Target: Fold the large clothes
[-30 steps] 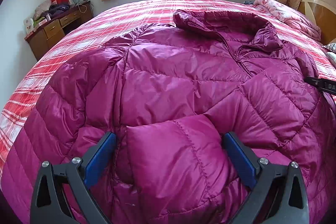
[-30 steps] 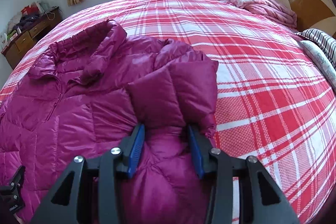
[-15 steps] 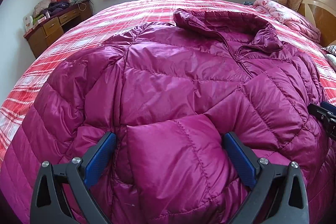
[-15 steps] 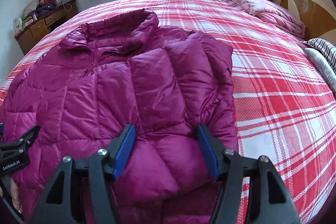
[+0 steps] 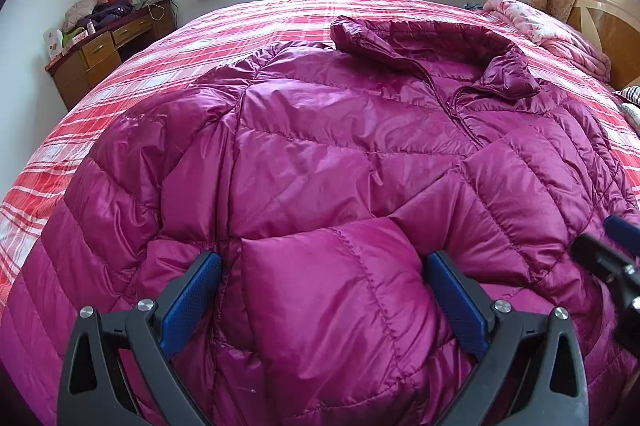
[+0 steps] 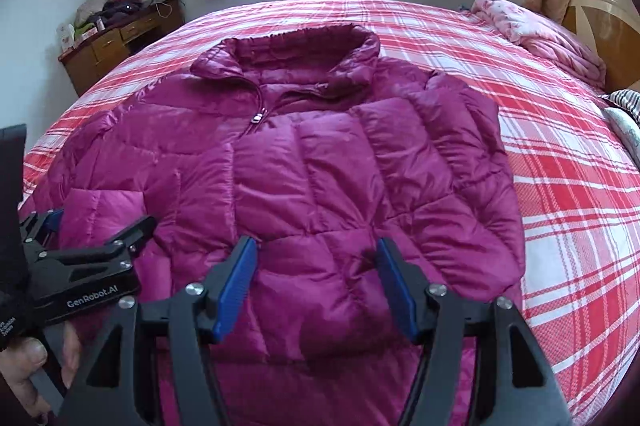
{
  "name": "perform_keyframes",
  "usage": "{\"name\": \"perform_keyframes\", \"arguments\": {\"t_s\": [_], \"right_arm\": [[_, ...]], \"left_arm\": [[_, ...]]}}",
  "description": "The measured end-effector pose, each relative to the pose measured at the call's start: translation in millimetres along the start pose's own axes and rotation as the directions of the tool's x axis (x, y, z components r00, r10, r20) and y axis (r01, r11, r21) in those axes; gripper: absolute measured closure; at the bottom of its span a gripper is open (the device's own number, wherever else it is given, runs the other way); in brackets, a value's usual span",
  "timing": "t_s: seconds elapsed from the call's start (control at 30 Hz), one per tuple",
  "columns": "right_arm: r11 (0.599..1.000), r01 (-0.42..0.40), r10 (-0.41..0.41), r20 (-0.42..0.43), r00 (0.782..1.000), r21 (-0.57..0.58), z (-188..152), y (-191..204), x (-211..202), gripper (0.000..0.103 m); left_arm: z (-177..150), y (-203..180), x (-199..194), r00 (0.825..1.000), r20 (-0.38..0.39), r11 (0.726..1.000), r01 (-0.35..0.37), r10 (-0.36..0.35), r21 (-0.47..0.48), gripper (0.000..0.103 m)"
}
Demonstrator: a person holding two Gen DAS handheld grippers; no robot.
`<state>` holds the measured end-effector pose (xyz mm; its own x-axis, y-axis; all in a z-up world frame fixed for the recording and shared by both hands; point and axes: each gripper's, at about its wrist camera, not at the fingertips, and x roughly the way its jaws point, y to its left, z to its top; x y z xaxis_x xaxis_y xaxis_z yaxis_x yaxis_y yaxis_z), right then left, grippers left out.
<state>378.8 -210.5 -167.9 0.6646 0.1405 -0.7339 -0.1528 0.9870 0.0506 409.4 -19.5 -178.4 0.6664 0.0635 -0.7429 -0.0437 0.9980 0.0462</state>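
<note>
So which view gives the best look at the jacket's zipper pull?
The right wrist view: the zipper pull sits in plain sight below the collar on the jacket. The left wrist view shows only the zipper line running down from the collar; no pull can be made out.

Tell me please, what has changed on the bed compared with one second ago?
The right gripper let go of the folded-in sleeve of the magenta down jacket, opened, and drew back toward the hem, nearer the left gripper. The left gripper stayed wide open around a puffy fold; the jacket stayed flat.
</note>
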Motion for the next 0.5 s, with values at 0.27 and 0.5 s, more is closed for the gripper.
{"name": "perform_keyframes", "arguments": {"t_s": [0.27, 0.5], "right_arm": [[0.998, 0.055, -0.055, 0.008, 0.998, -0.041, -5, 8, 6, 0.034], [0.994, 0.087, -0.087, 0.007, 0.996, -0.060, -6, 12, 9, 0.033]], "left_arm": [[0, 0, 0, 1.000, 0.000, 1.000, -0.004, 0.004, 0.002, 0.001], [5, 4, 4, 0.999, -0.041, 1.000, 0.021, -0.021, 0.000, 0.001]]}}
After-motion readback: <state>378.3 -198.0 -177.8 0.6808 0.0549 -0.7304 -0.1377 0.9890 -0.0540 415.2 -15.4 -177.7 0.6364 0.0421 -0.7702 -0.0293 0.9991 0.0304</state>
